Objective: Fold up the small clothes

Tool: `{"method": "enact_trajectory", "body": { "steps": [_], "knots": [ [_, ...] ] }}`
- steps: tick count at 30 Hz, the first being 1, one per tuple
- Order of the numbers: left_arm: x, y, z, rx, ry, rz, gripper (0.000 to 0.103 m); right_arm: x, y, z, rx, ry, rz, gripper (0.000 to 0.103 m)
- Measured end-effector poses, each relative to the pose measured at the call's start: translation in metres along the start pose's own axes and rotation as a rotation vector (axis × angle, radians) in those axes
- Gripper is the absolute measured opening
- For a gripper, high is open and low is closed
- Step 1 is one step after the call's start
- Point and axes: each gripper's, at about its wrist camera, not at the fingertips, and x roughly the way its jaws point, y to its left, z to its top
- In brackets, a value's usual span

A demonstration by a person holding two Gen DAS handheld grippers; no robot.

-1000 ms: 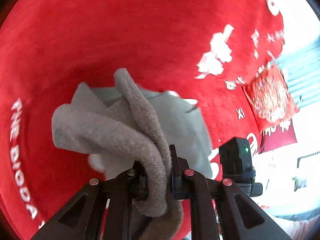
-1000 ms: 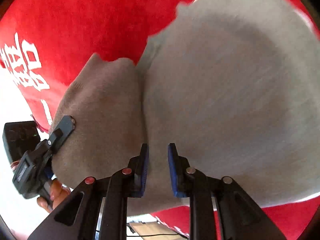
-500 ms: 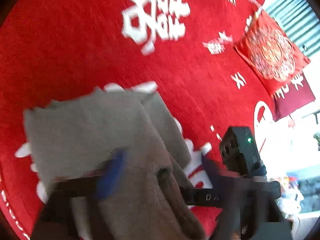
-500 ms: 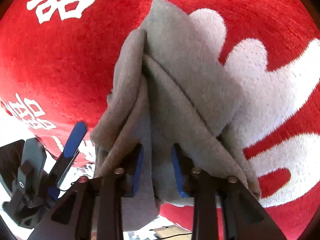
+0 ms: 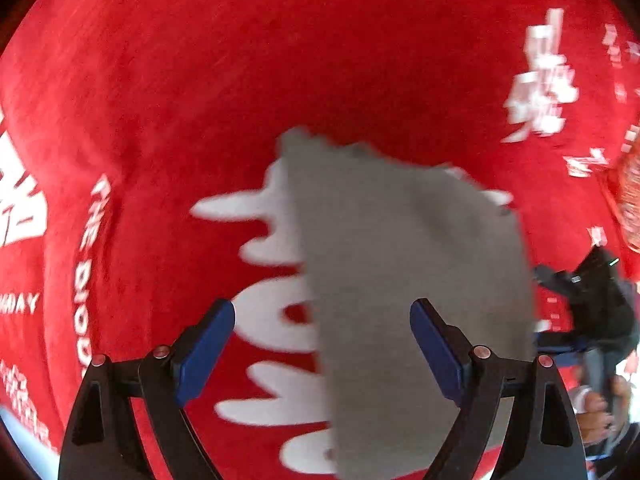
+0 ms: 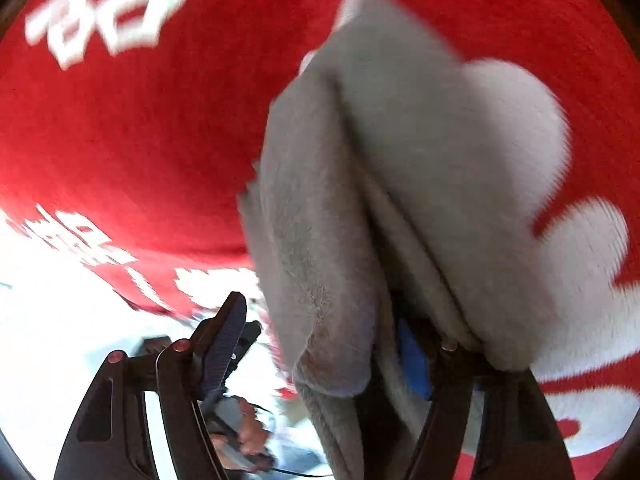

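A small grey fleece garment (image 5: 404,272) lies folded flat on the red cloth with white lettering (image 5: 240,80). My left gripper (image 5: 322,340) is open wide and empty, its blue pads apart just above the garment's near edge. In the right wrist view the garment (image 6: 400,184) lies in thick folds. My right gripper (image 6: 320,336) is open; a fold of the garment drapes over its right finger (image 6: 416,356) and hides most of it. The other gripper shows at the right edge of the left wrist view (image 5: 592,304).
The red cloth (image 6: 140,128) covers the whole work surface. A red patterned square (image 5: 632,196) lies at the far right. The cloth's edge and bright floor (image 6: 60,312) show at the lower left of the right wrist view.
My left gripper has let go of the garment and opened wide. My right gripper has opened too. The garment went from bunched and lifted to lying flat and folded.
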Motion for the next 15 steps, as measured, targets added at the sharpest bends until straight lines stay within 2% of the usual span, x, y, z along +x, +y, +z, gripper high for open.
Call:
{"method": "enact_trajectory", "body": {
  "steps": [1,2,4,6,9,12,13,14,15],
  "knots": [
    [0.004,0.005,-0.006,-0.004,0.013,0.019,0.089,-0.002,0.008,0.001,-0.045,0.002,-0.048,0.016],
    [0.009,0.008,-0.009,-0.007,0.024,0.032,0.089,-0.007,0.021,0.0,-0.103,-0.013,-0.071,0.016],
    [0.016,0.008,-0.014,-0.011,0.033,0.044,0.089,-0.027,0.043,-0.004,-0.198,-0.069,-0.046,0.015],
    [0.013,0.006,-0.014,-0.006,0.026,0.036,0.09,-0.049,0.05,-0.005,-0.23,-0.133,-0.039,0.015],
    [0.009,-0.011,-0.011,0.029,-0.007,0.017,0.09,-0.062,0.02,-0.003,-0.18,-0.169,-0.099,0.015],
    [0.019,-0.03,-0.006,0.067,0.0,0.011,0.09,-0.055,-0.014,0.002,-0.093,-0.127,-0.221,0.016],
    [0.026,-0.038,-0.007,0.094,0.013,0.014,0.09,-0.053,-0.029,0.003,-0.043,-0.111,-0.205,0.016],
    [0.032,-0.042,-0.009,0.11,0.021,0.02,0.091,-0.059,-0.039,0.002,0.003,-0.13,-0.146,0.015],
    [0.037,-0.043,-0.01,0.119,0.025,0.026,0.091,-0.064,-0.043,0.001,0.022,-0.135,-0.145,0.018]
  ]
}}
